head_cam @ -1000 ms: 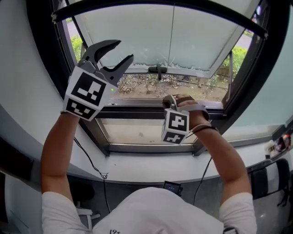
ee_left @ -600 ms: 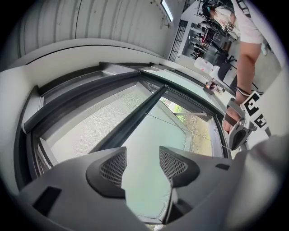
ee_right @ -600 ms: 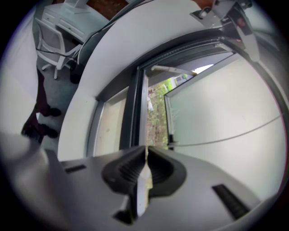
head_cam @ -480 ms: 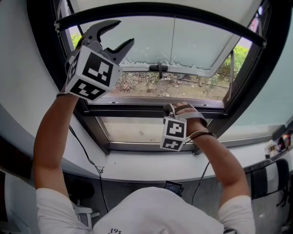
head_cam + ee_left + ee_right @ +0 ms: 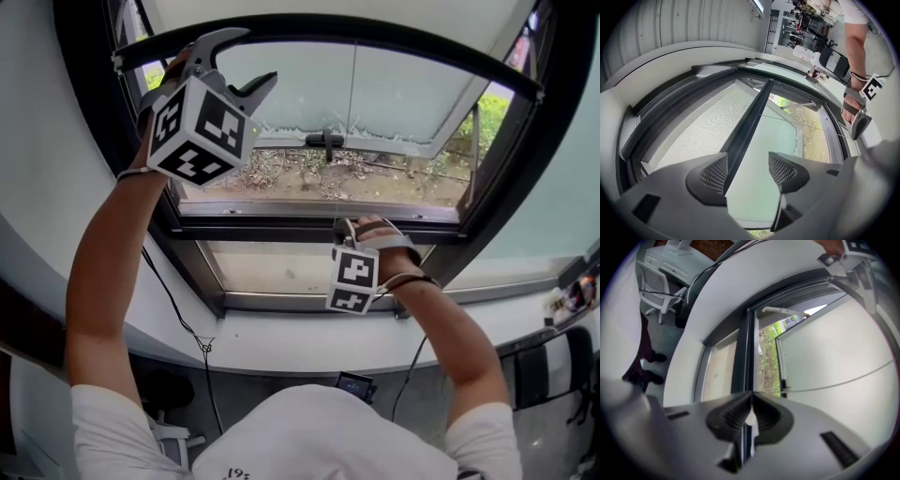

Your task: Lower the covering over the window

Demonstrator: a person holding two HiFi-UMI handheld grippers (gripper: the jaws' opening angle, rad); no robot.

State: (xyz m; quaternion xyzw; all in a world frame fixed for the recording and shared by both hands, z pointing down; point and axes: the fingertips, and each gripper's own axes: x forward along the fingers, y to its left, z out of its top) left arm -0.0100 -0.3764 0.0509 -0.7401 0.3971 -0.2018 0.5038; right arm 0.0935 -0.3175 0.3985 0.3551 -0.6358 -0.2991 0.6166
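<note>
Head view: the left gripper [image 5: 251, 58] has risen to the blind's bar [image 5: 375, 28] at 11 o'clock.

Left gripper view: its jaws have just been opening wide. The bar runs between them unclamped, and the blind [image 5: 708, 122] is barely lowered.

Right gripper view: the right gripper [image 5: 751, 397] is closed, pinching the cord [image 5: 751, 419].

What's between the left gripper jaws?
The window covering's dark bar runs between the left gripper's jaws, which have just been opening; left gripper view shows it.

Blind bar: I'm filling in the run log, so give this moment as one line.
left tongs: just been opening, bar between, ungripped | right tongs: shut on cord | window below bar: uncovered
</note>
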